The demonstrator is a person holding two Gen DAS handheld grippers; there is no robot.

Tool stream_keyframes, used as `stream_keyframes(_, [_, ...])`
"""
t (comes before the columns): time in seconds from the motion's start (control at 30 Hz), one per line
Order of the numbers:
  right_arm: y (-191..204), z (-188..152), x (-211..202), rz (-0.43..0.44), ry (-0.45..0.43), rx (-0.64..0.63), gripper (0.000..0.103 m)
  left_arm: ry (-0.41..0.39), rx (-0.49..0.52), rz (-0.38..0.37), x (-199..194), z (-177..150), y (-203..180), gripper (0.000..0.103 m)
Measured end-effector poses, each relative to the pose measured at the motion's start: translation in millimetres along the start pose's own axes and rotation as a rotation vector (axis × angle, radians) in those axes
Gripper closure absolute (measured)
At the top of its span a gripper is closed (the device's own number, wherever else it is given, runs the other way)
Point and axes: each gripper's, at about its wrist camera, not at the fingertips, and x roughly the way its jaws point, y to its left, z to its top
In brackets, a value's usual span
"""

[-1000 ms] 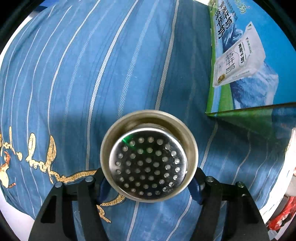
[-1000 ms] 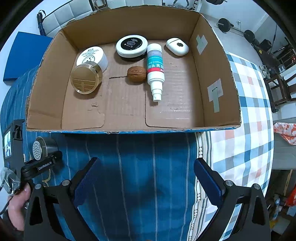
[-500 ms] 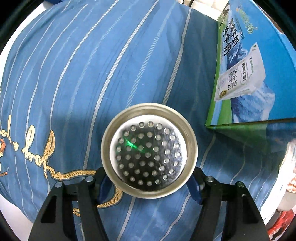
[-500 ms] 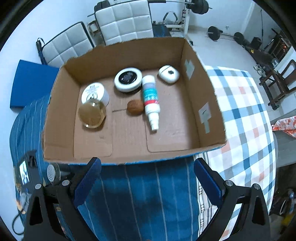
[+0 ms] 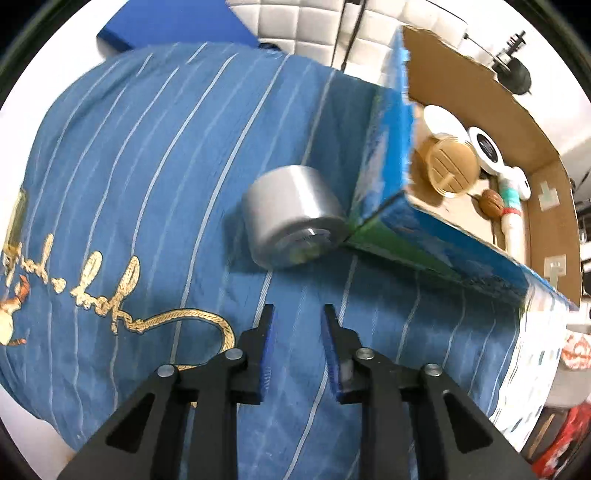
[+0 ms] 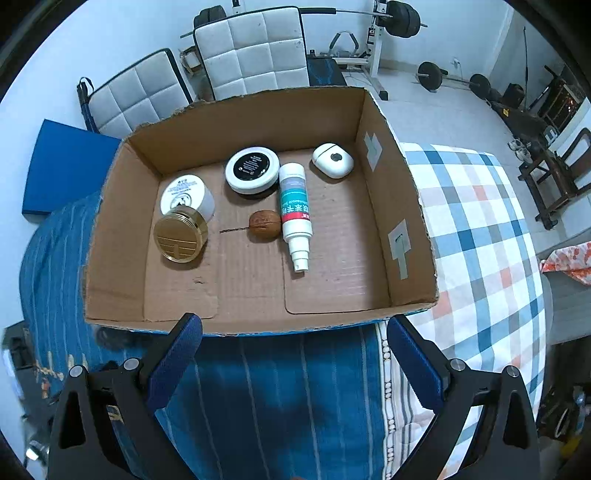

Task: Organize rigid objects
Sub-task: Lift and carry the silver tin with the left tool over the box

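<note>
A steel strainer cup point(image 5: 291, 218) lies on its side on the blue striped cloth, against the corner of the cardboard box point(image 5: 376, 147). My left gripper point(image 5: 297, 325) is behind it, empty, jaws narrowly apart. In the box point(image 6: 110, 258) lie a gold-lidded jar point(image 6: 181, 238), a white jar point(image 6: 186, 192), a black-topped tin point(image 6: 253, 170), a walnut point(image 6: 264, 223), a white spray bottle point(image 6: 295, 212) and a white case point(image 6: 332, 160). My right gripper point(image 6: 295, 354) is wide open and empty, in front of the box's near wall.
Blue striped cloth point(image 5: 129, 147) covers the bed's left side; a checked sheet point(image 6: 480, 240) lies to the right of the box. Padded chairs point(image 6: 251, 48) and gym weights point(image 6: 402, 18) stand beyond. A blue board point(image 6: 62, 170) lies at the left.
My left gripper has let go of the strainer cup, which now lies on the cloth by the box corner. The left gripper pulled back and narrowed. The right gripper rose and drew back.
</note>
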Motion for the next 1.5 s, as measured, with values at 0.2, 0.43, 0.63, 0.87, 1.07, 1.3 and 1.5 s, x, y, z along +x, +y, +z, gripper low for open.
stream_keyframes(0.2, [6,-2,1,0.018,0.02,-0.035,0.001,0.04,-0.146,-0.081,5,24,28,0.05])
stream_keyframes(0.43, [3,2,11,0.051,0.05,-0.005,0.001,0.055,-0.233,-0.138,12,63,48,0.038])
stream_keyframes(0.63, [6,9,21,0.033,0.076,-0.03,0.001,0.155,-0.179,-0.144,45,88,45,0.029])
stream_keyframes(0.87, [8,11,29,0.05,0.097,-0.02,0.001,0.202,-0.227,-0.21,53,90,64,0.024])
stream_keyframes(1.07, [12,13,29,0.045,0.096,-0.042,0.001,0.2,-0.254,-0.209,49,81,78,0.024])
stream_keyframes(1.3, [15,15,29,0.041,0.095,-0.054,0.001,0.243,-0.19,-0.126,73,86,72,0.03])
stream_keyframes(1.5, [18,14,30,0.033,0.097,-0.069,0.001,0.183,-0.129,-0.041,67,87,63,0.035])
